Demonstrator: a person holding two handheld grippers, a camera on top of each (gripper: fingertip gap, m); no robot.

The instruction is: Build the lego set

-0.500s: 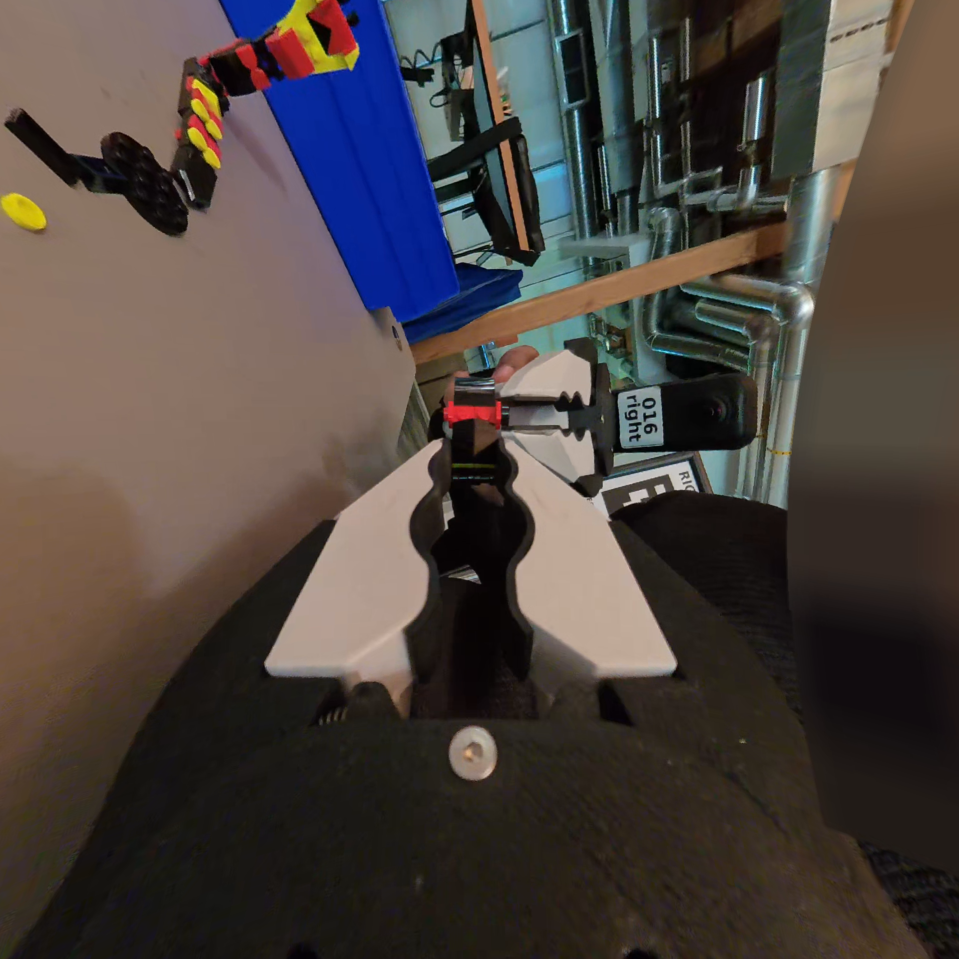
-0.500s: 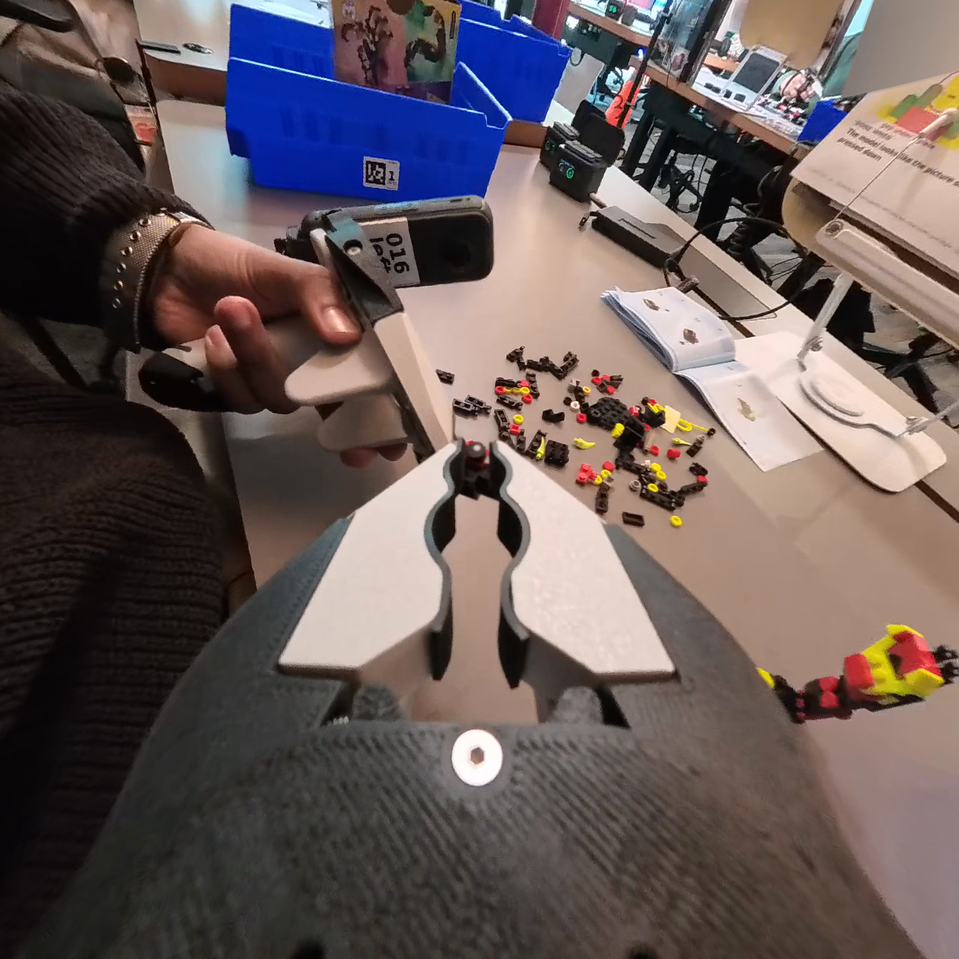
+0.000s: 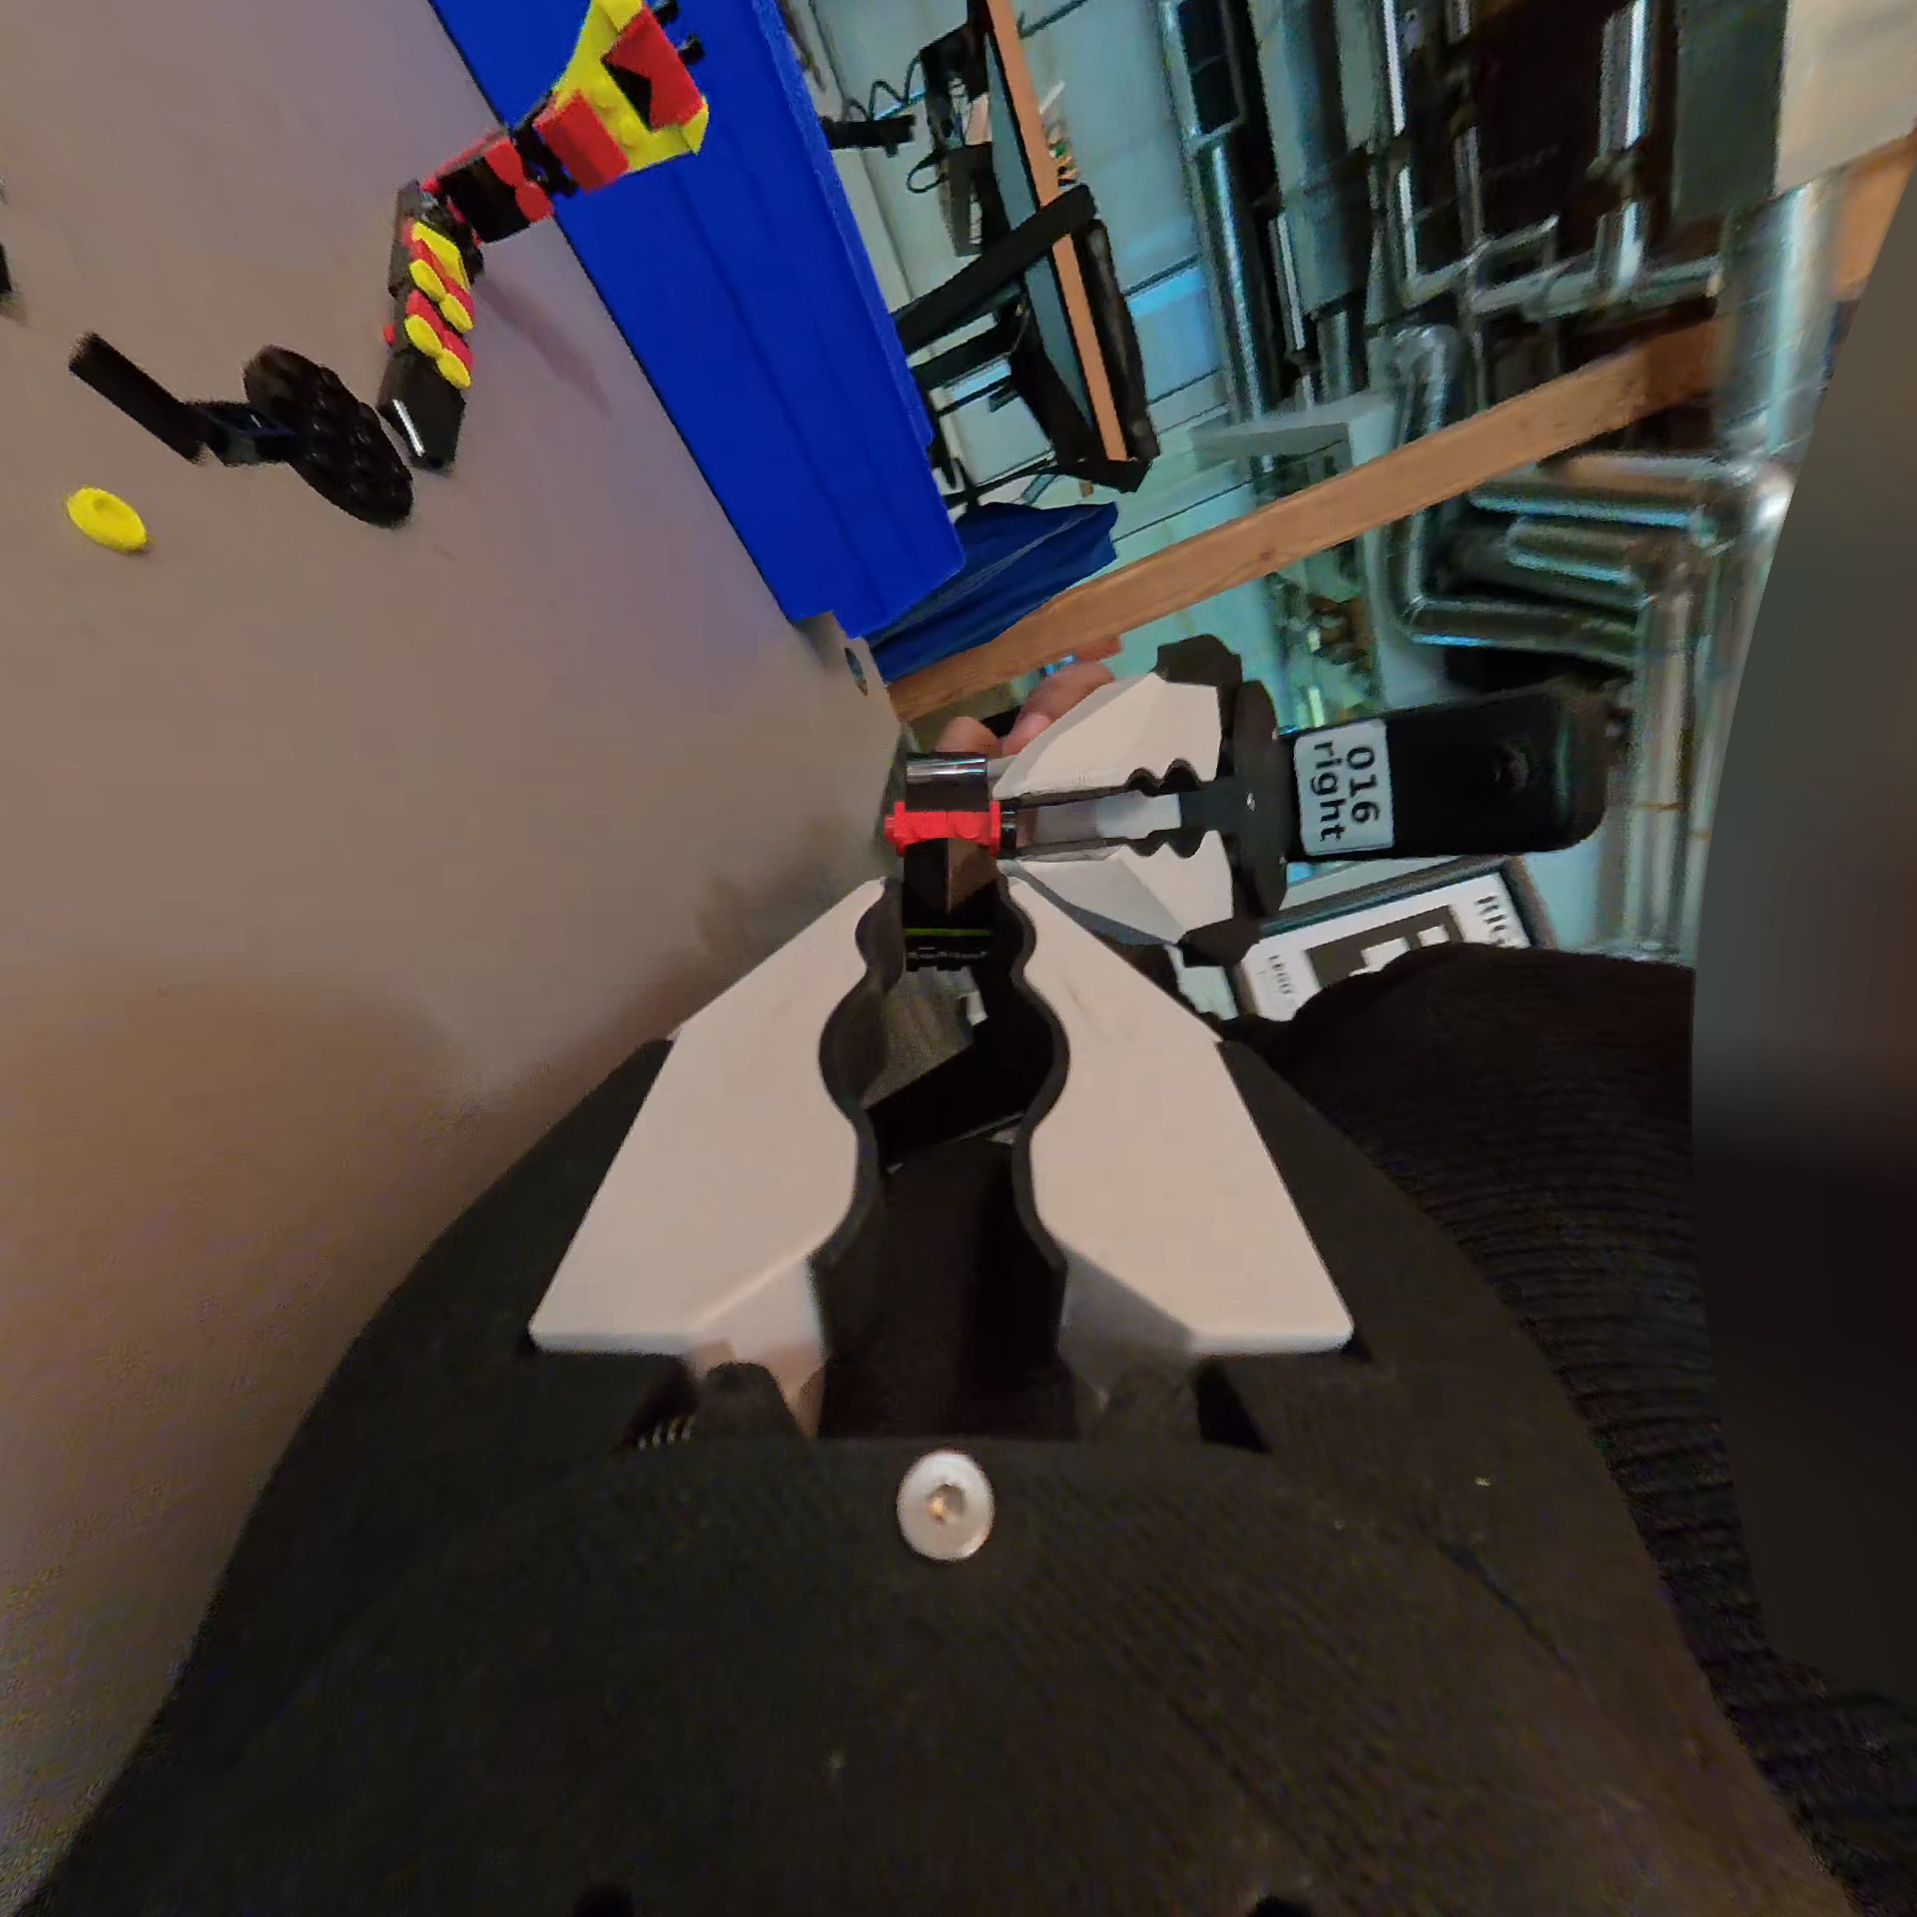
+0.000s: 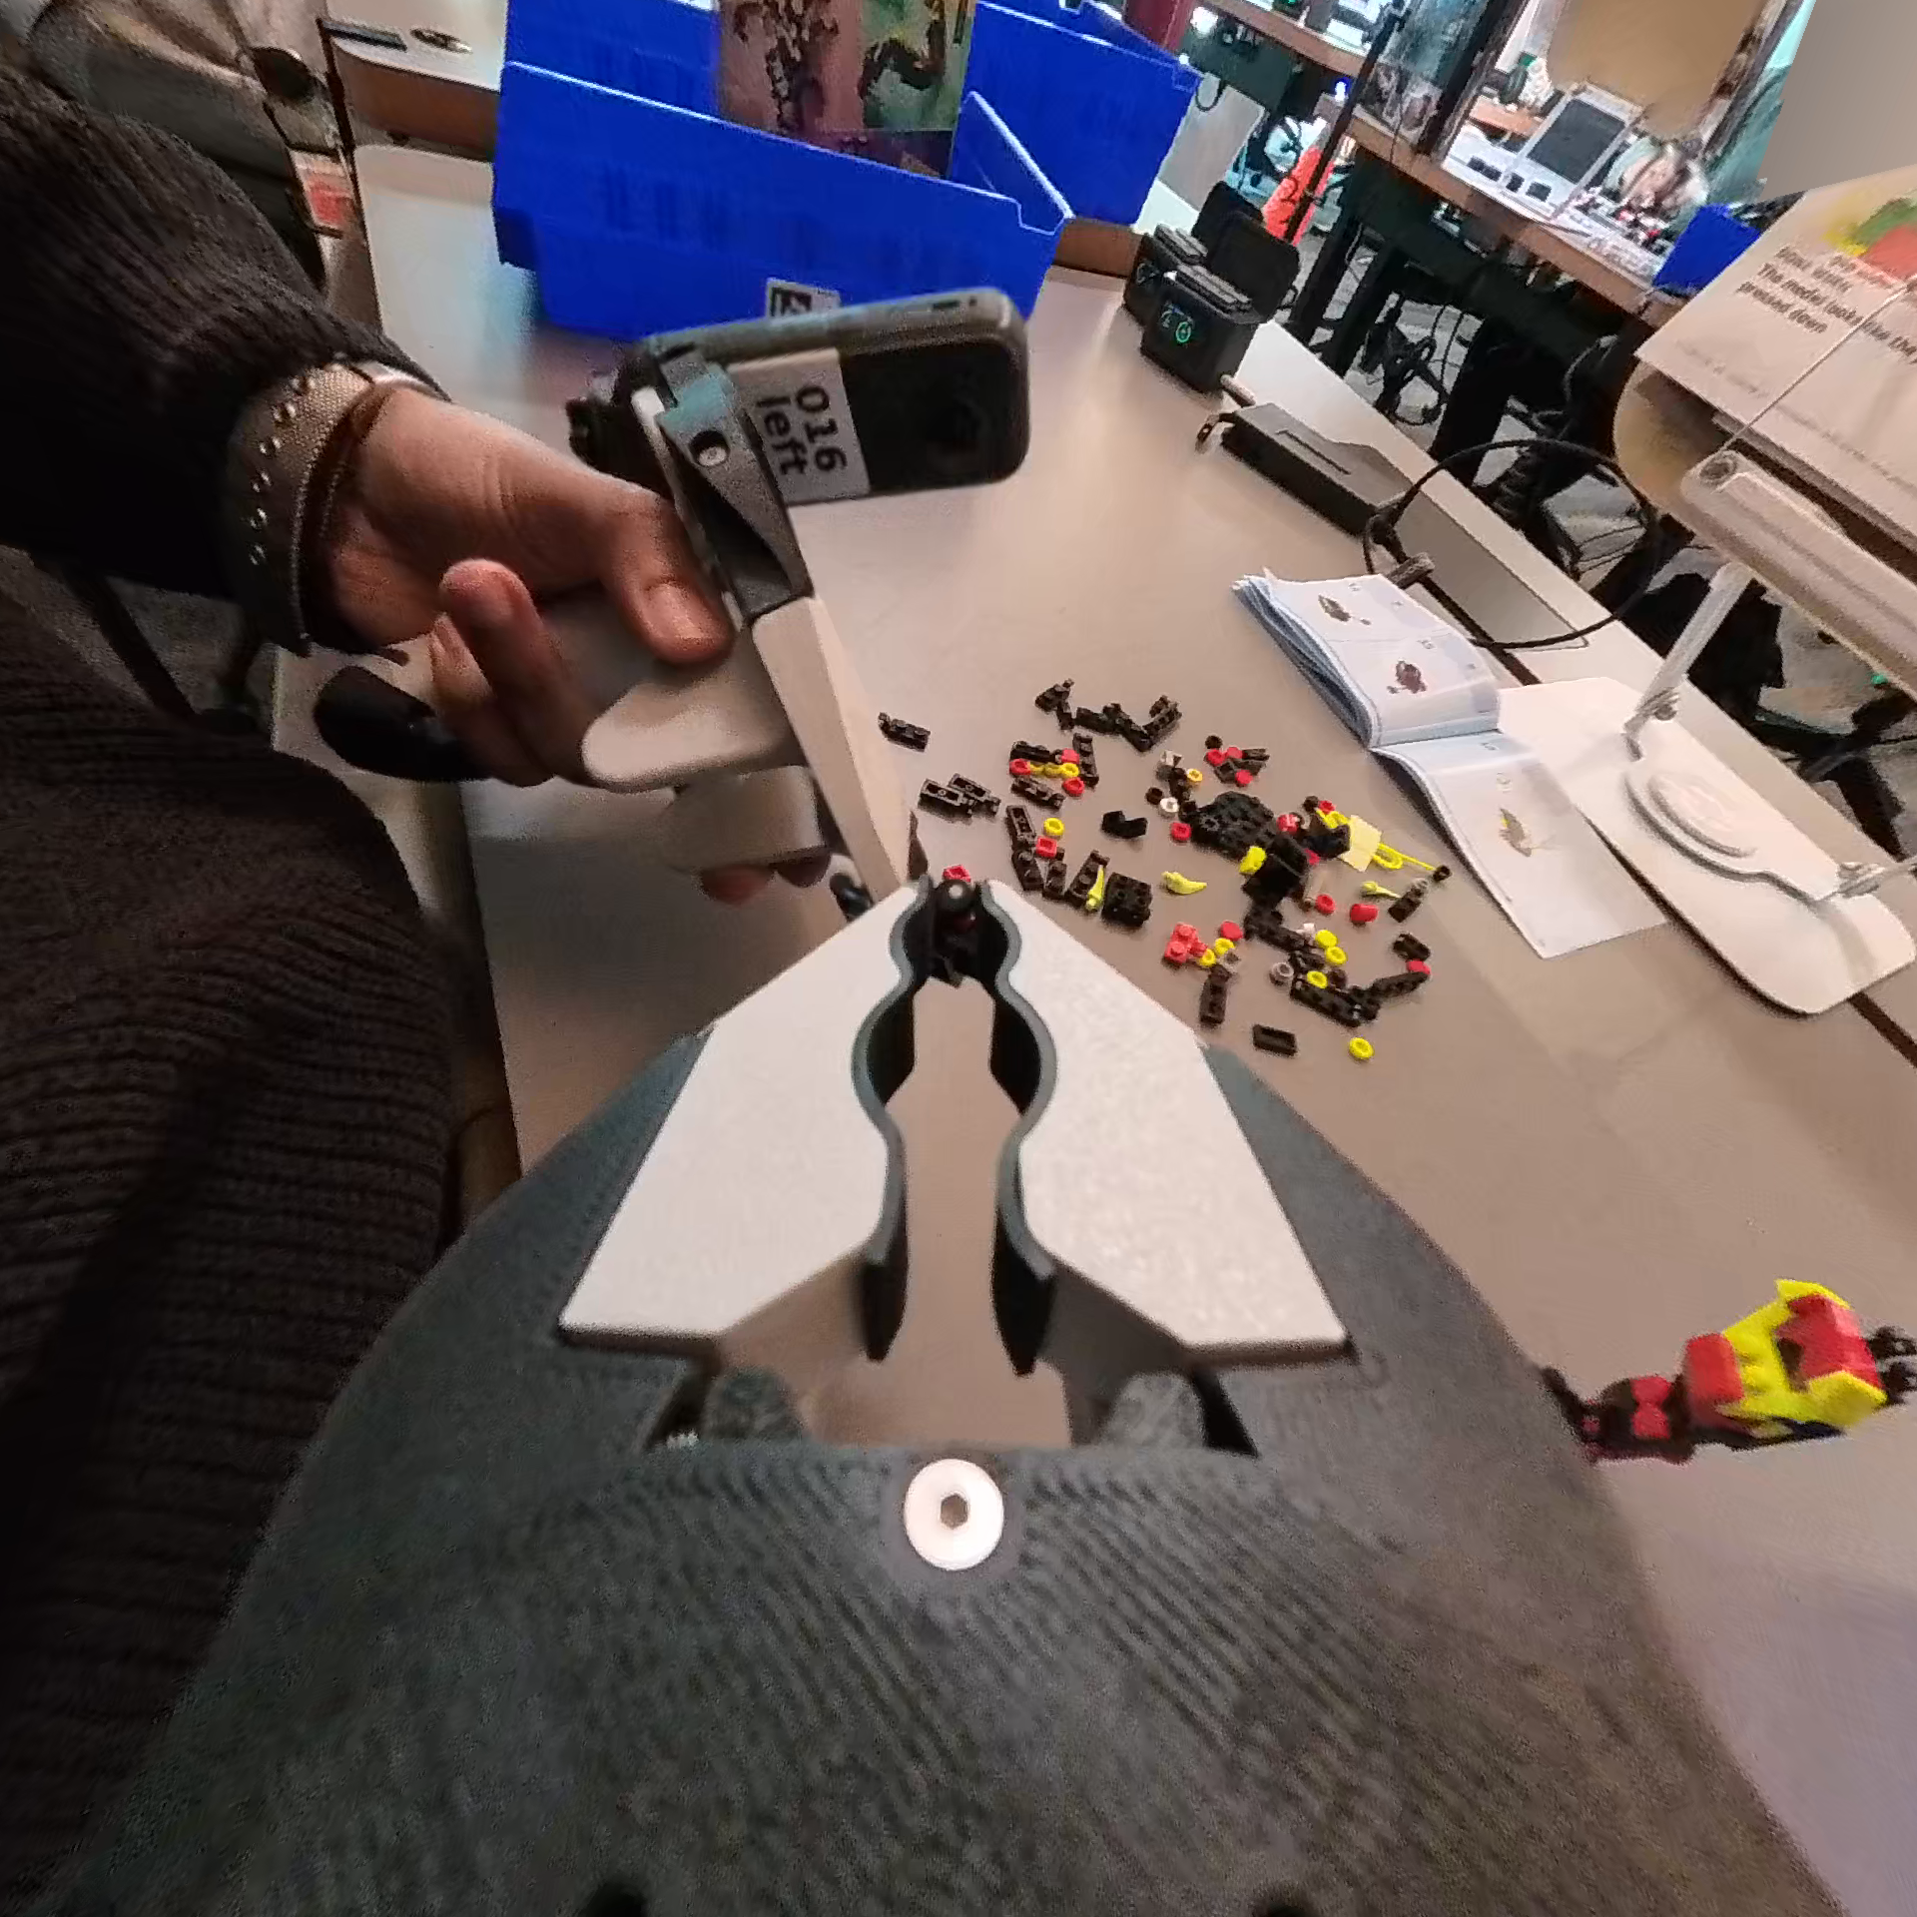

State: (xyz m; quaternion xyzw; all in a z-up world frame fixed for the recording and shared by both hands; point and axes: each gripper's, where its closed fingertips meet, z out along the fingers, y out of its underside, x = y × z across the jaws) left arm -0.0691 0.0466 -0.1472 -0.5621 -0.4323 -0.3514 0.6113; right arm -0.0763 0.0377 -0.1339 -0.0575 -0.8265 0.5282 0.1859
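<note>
My left gripper (image 3: 942, 918) is shut on a small black lego sub-assembly (image 3: 939, 934) and holds it above the table edge. A red plate (image 3: 942, 825) sits across the top of it. My right gripper (image 4: 954, 913) comes in from the side and is shut on the red and black piece (image 4: 952, 918) at the same spot; it also shows in the left wrist view (image 3: 1004, 825). The left gripper (image 4: 877, 830) shows in a hand in the right wrist view. The partly built red, yellow and black model (image 4: 1784, 1369) lies on the table (image 4: 1452, 1141), also visible in the left wrist view (image 3: 612, 114).
A pile of loose black, red and yellow pieces (image 4: 1193, 861) lies mid-table beside an open booklet (image 4: 1390, 674) and a white stand (image 4: 1763, 903). Blue bins (image 4: 747, 207) stand at the back. A black round plate (image 3: 322, 436) and a yellow disc (image 3: 104, 519) lie near the model. Less than 4 cm separates the two grippers' tips.
Both grippers stay together on the same small assembly. The left wrist view has tilted slightly, so the table pieces sit a little lower in it.
</note>
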